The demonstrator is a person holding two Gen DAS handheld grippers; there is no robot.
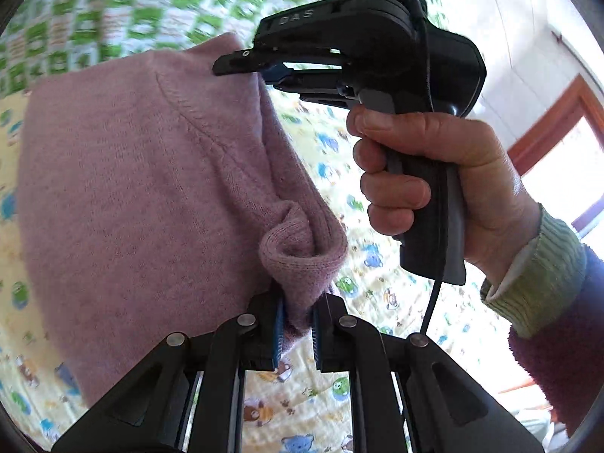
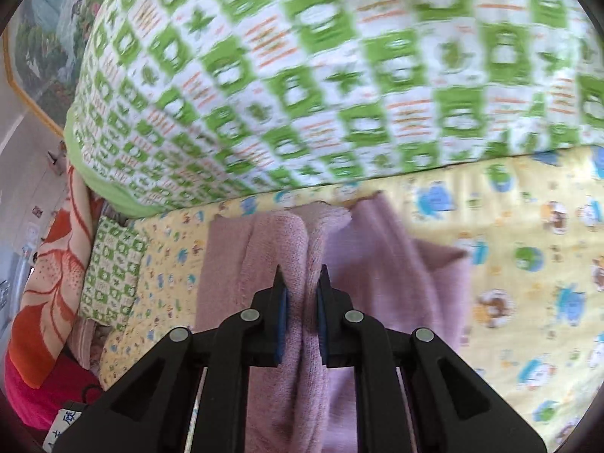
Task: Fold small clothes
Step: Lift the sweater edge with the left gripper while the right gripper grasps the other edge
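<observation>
Two hand-held grippers lift a small mauve knitted garment above a bed spread with a yellow cartoon-print sheet.

The left hand-held gripper is pinched nearly closed on a rolled, ribbed edge of the knit; the fabric bunches into a curl just above the blue pads and fills the narrow gap between them. From this grip the garment rises and spreads to the left, a seam running diagonally across it.

In the same view the right hand-held gripper appears from the side, held by the person's right hand, which wraps the black handle, with a green ribbed cuff and dark red sleeve behind. Its tips meet the upper edge of the garment, the jaws drawn close together.

The right wrist view confirms that hold: the right hand-held gripper is clamped almost fully closed on a thick vertical fold of the mauve knit, which passes between the blue pads and hangs on below them. More of the garment trails to the right above the sheet. A green-and-white checked quilt, blurred by motion, lies heaped at the far side of the bed, a matching small pillow at left.
</observation>
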